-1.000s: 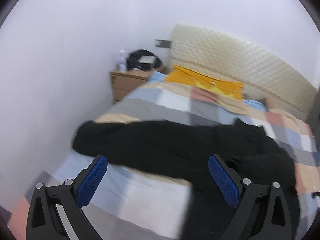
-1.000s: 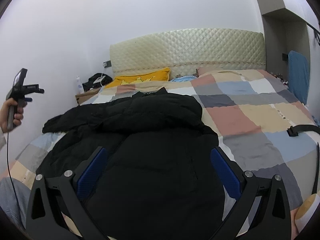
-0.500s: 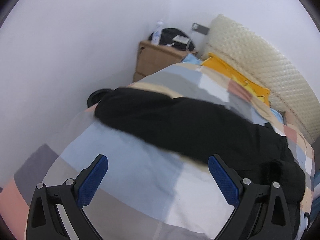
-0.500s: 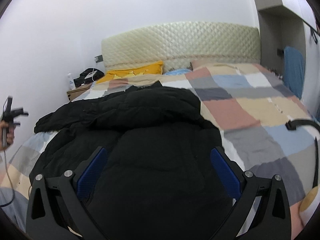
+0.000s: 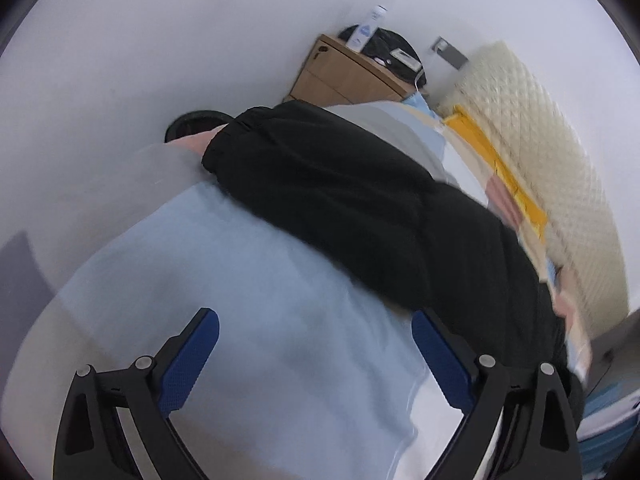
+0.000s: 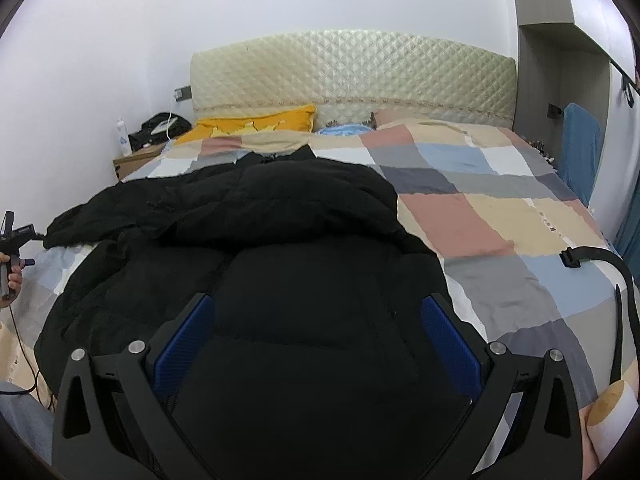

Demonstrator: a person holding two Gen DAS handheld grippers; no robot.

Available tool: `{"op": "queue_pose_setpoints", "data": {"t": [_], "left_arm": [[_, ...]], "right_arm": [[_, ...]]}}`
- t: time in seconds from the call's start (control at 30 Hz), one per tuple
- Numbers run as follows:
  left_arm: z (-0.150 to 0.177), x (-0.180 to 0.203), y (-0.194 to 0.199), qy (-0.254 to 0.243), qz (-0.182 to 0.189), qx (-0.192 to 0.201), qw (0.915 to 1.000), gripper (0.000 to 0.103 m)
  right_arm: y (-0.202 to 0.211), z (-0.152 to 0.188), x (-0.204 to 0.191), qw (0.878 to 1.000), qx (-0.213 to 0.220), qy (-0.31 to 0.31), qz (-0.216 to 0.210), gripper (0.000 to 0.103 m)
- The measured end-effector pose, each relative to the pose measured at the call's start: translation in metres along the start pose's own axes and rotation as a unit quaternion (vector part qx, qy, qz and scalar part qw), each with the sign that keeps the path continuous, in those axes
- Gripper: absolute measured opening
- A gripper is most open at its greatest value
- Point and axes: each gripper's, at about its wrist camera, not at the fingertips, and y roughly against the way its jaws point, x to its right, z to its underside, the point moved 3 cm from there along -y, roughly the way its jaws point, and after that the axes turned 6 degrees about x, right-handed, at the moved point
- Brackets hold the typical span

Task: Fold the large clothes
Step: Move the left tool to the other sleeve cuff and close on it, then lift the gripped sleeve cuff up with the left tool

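Observation:
A large black padded jacket (image 6: 288, 280) lies spread on the checked bed cover (image 6: 500, 216). Its sleeve (image 5: 340, 196) stretches toward the bed's left edge in the left wrist view. My left gripper (image 5: 316, 324) is open and empty above the pale blue patch of the cover, just short of the sleeve. It also shows at the far left of the right wrist view (image 6: 16, 236), held in a hand. My right gripper (image 6: 316, 308) is open and empty, hovering over the jacket's body.
A quilted cream headboard (image 6: 352, 68) and yellow pillow (image 6: 256, 124) lie at the far end. A wooden nightstand (image 5: 340, 76) with a black bag and a bottle stands by the left wall. A black strap (image 6: 600, 260) lies on the bed's right side.
My left gripper has swung down and closer to the bed's left edge, so the sleeve now fills more of its view. My right gripper has barely shifted over the jacket.

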Motion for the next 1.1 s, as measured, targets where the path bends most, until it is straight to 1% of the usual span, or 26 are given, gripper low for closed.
{"op": "queue_pose_setpoints", "data": {"t": [0.17,0.27,0.33,0.4,0.5,0.6,0.67,0.7,0.73,0.77,0.8,0.83,0.87,0.93,1.0,1.1], "left_arm": [[-0.011,-0.011,-0.036,0.011,0.003,0.002,0.9999,0.097],[-0.018,-0.012,-0.053,0.018,0.012,0.016,0.9996,0.097],[-0.024,-0.012,-0.064,0.031,0.014,0.026,0.9991,0.098],[-0.030,-0.011,-0.071,0.045,0.027,0.038,0.9979,0.101],[-0.041,-0.010,-0.083,0.060,0.038,0.049,0.9963,0.101],[-0.051,-0.010,-0.092,0.066,0.029,0.056,0.9958,0.101],[-0.057,-0.009,-0.095,0.073,0.018,0.070,0.9947,0.100],[-0.057,-0.011,-0.095,0.075,0.011,0.074,0.9943,0.093],[-0.058,-0.012,-0.094,0.077,0.001,0.081,0.9937,0.080],[-0.058,-0.013,-0.093,0.081,-0.003,0.085,0.9930,0.073],[-0.059,-0.013,-0.092,0.085,0.006,0.087,0.9926,0.059],[-0.058,-0.010,-0.092,0.078,0.019,0.079,0.9936,0.044],[-0.058,-0.007,-0.091,0.065,0.022,0.072,0.9951,0.037],[-0.058,0.007,-0.081,0.019,0.004,0.073,0.9971,0.018],[-0.061,0.020,-0.069,0.000,-0.005,0.074,0.9972,0.012],[-0.070,0.035,-0.044,-0.008,-0.018,0.087,0.9961,0.010]], "right_arm": [[-0.015,0.003,-0.003,1.000,-0.015,0.003,0.011,0.103],[-0.027,0.004,-0.004,0.999,-0.030,-0.003,0.011,0.103],[-0.035,0.004,-0.008,0.999,-0.037,0.006,0.018,0.103],[-0.040,0.005,-0.011,0.999,-0.043,0.011,0.018,0.103],[-0.045,0.006,-0.016,0.999,-0.049,0.016,0.019,0.103],[-0.050,0.007,-0.017,0.998,-0.050,0.015,0.020,0.103],[-0.052,0.008,-0.019,0.998,-0.052,0.016,0.020,0.103],[-0.054,0.008,-0.019,0.998,-0.054,0.017,0.022,0.103],[-0.056,0.009,-0.019,0.998,-0.057,0.017,0.023,0.103],[-0.057,0.009,-0.019,0.998,-0.060,0.015,0.022,0.103],[-0.057,0.009,-0.019,0.998,-0.060,0.011,0.020,0.103],[-0.056,0.008,-0.019,0.998,-0.059,0.010,0.020,0.103],[-0.055,0.008,-0.020,0.998,-0.057,0.011,0.020,0.103],[-0.052,0.006,-0.020,0.998,-0.052,0.011,0.017,0.103],[-0.049,0.005,-0.022,0.999,-0.050,0.013,0.015,0.103],[-0.040,0.002,-0.023,0.999,-0.040,0.015,0.012,0.103]]}}
